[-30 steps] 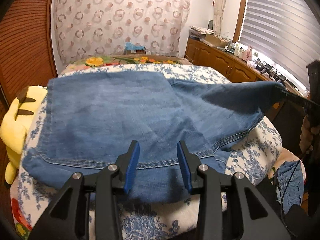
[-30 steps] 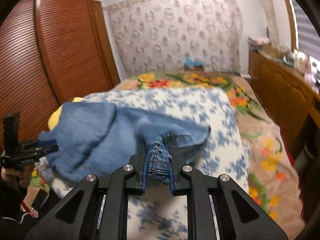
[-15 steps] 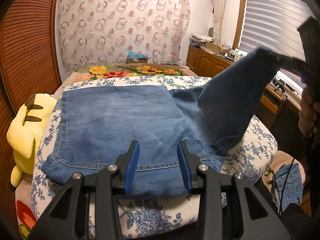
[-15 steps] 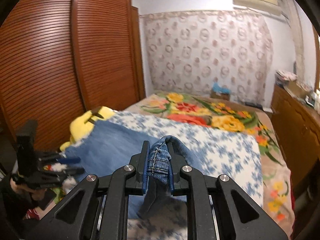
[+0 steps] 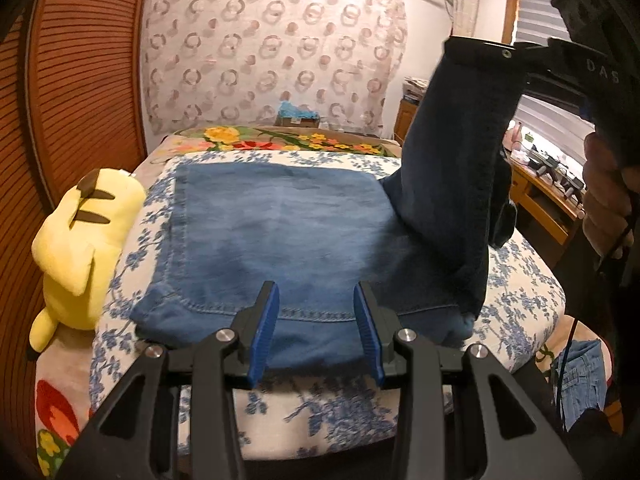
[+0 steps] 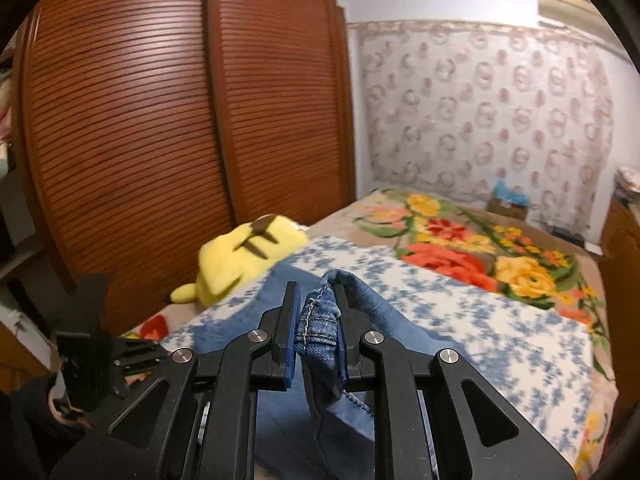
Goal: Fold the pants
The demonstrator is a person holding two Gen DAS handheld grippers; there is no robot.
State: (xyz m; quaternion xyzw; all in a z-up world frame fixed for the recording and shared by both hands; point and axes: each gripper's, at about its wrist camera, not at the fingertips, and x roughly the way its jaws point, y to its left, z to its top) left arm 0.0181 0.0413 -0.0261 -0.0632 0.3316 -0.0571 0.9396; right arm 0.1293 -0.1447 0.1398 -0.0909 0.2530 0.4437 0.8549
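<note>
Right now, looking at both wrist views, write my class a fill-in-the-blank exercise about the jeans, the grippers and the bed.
1. The blue denim pants lie on a white bedspread printed with blue ____.
2. The right gripper is shut on a bunched denim ____ of the pants.
3. The left gripper has its jaws apart, with ____ between them.
4. Beside the pants, at the bed's edge by the wooden louvred wardrobe, lies a soft plush toy coloured ____.

Missing words: flowers; hem; nothing; yellow
</note>
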